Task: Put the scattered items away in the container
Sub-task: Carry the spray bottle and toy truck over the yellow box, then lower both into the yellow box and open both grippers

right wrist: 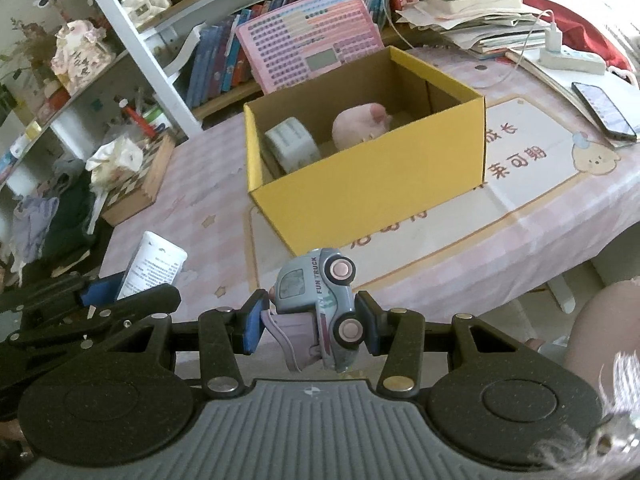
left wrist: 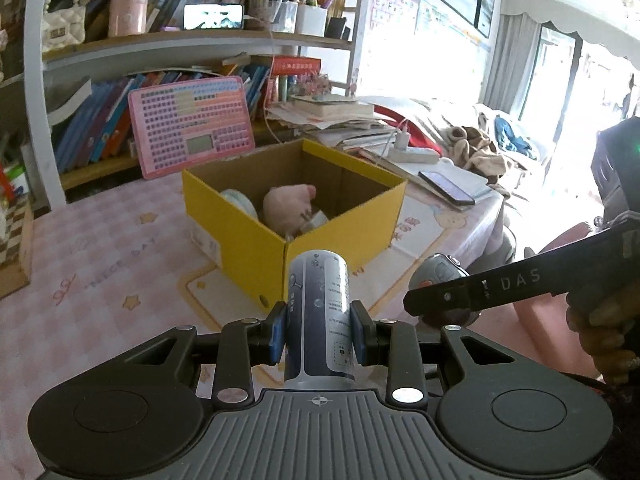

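Note:
A yellow cardboard box (left wrist: 256,240) (right wrist: 372,192) stands open on the pink tablecloth. Inside lie a pink plush toy (left wrist: 286,206) (right wrist: 360,124) and a pale roll (left wrist: 240,202) (right wrist: 292,144). My left gripper (left wrist: 318,330) is shut on a blue-and-white bottle (left wrist: 318,312), held upright just short of the box's near corner. My right gripper (right wrist: 310,324) is shut on a pale blue toy truck (right wrist: 320,300), tipped on its side, in front of the box's near wall. The bottle (right wrist: 154,266) and the left gripper's fingers (right wrist: 96,294) show at the left of the right wrist view.
A pink keyboard toy (left wrist: 192,128) (right wrist: 312,46) leans on the bookshelf behind the box. Stacked papers (left wrist: 340,120), a power strip (right wrist: 568,58) and a phone (left wrist: 446,187) (right wrist: 604,110) lie to the right. A wooden checkered box (right wrist: 136,184) sits at the left. The table edge (right wrist: 560,268) runs near right.

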{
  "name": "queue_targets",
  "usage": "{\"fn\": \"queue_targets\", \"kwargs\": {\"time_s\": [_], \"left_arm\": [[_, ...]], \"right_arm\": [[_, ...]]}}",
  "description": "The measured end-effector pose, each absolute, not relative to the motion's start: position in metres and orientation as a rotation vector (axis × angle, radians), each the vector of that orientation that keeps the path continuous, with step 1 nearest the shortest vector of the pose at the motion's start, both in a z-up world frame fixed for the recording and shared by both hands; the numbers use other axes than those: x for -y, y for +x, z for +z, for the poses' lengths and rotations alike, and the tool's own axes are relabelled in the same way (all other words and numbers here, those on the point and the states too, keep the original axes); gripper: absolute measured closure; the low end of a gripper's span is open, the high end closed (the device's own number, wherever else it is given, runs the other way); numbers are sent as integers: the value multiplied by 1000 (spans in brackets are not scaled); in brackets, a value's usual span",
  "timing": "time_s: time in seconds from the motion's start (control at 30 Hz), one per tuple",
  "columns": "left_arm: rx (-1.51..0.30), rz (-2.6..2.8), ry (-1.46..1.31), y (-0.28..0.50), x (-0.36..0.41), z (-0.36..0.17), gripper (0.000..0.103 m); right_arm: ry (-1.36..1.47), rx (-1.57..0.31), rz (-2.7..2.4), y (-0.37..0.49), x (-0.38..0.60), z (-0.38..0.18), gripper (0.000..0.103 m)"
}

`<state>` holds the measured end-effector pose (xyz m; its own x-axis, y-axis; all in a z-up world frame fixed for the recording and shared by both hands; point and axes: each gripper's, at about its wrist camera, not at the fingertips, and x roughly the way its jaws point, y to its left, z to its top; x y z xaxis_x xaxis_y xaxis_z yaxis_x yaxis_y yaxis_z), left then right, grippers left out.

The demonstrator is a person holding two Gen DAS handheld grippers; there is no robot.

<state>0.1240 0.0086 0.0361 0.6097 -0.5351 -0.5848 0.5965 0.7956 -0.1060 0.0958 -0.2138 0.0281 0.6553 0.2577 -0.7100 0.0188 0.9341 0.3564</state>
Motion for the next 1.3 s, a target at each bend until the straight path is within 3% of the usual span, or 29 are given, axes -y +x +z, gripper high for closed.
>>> {"fn": "queue_targets", "kwargs": {"time_s": [0.6,1.3], "left_arm": [[-509,-621,159,200,36,63,72],[-681,-404,107,294,129,11,72]], "right_arm": [[223,-718,235,198,236,66,58],[86,-766,375,346,300,31,58]]}}
